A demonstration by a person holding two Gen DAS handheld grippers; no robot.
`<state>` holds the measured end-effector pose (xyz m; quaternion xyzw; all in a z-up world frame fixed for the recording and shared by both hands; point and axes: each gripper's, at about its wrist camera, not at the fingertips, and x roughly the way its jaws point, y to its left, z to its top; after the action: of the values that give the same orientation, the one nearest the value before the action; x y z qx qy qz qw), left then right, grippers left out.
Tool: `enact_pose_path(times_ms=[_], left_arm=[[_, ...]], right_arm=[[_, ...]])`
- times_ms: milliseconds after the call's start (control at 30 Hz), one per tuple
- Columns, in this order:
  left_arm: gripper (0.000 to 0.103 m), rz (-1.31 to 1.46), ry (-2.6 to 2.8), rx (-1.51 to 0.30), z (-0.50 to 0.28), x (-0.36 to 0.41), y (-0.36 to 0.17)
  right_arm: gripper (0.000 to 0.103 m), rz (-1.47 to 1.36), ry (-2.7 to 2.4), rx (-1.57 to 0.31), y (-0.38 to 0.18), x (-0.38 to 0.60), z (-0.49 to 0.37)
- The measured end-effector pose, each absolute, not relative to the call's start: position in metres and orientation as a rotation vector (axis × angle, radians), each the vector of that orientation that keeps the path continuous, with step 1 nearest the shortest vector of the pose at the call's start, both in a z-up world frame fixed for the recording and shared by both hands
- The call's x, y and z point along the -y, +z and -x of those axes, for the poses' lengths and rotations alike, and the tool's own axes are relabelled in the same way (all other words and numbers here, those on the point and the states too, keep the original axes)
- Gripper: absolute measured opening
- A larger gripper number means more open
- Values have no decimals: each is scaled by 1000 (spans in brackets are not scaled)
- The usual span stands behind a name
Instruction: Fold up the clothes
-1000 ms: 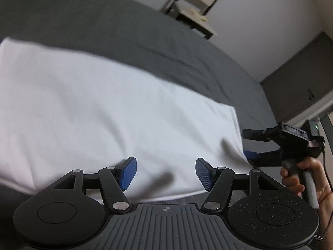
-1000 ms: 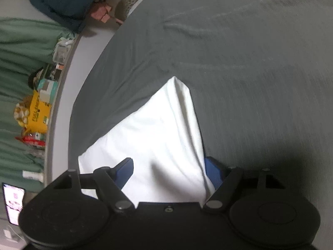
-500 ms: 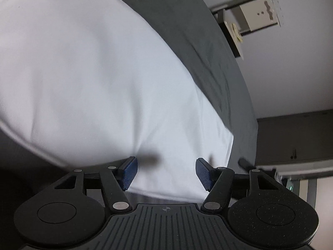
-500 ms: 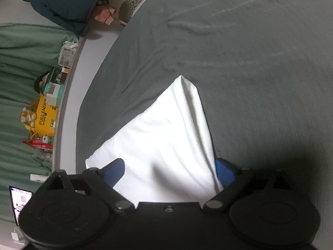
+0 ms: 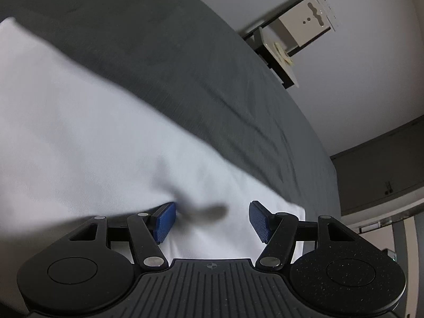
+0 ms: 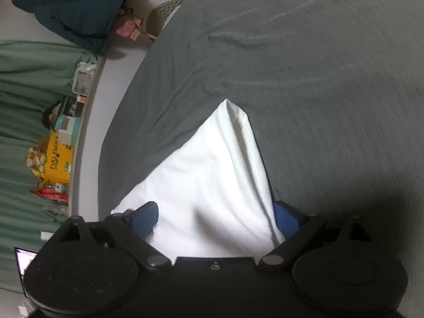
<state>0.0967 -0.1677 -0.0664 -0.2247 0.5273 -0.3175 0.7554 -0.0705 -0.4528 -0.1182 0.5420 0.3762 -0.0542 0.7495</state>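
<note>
A white garment (image 5: 92, 143) lies folded flat on a dark grey bed. In the left wrist view it fills the left and centre, its near corner under my left gripper (image 5: 212, 221). That gripper is open, its blue pads apart just above the cloth with nothing between them. In the right wrist view the same white garment (image 6: 212, 180) tapers to a far corner. My right gripper (image 6: 216, 218) is open wide, with the garment's near end lying between its blue pads. Whether the pads touch the cloth is unclear.
The grey bed cover (image 6: 304, 66) stretches far beyond the garment. A bedside stand (image 5: 286, 42) sits by the white wall past the bed. Along the other side are green curtains (image 6: 23, 84), a yellow box (image 6: 58, 156), a dark blue bag (image 6: 76, 13) and a laptop screen (image 6: 23, 261).
The left gripper has swung over the garment's near edge, and the right gripper and hand have dropped out of its view. The right gripper's jaws have widened slightly around the cloth.
</note>
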Motion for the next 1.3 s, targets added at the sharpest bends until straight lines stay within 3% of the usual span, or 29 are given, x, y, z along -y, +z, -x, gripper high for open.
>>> enact_pose_path(times_ms=[200, 367, 733, 1300], left_arm=[[63, 590, -684, -1163, -104, 174, -50], [63, 459, -713, -1015, -99, 185, -21], [63, 516, -637, -1061, -127, 193, -79], [63, 453, -627, -1106, -46, 155, -76]], right_arm=[[99, -1185, -98, -810, -120, 453, 69], [100, -1171, -92, -807, -119, 452, 67], [100, -1175, -85, -793, -120, 453, 68], [98, -1160, -87, -794, -115, 447, 69]])
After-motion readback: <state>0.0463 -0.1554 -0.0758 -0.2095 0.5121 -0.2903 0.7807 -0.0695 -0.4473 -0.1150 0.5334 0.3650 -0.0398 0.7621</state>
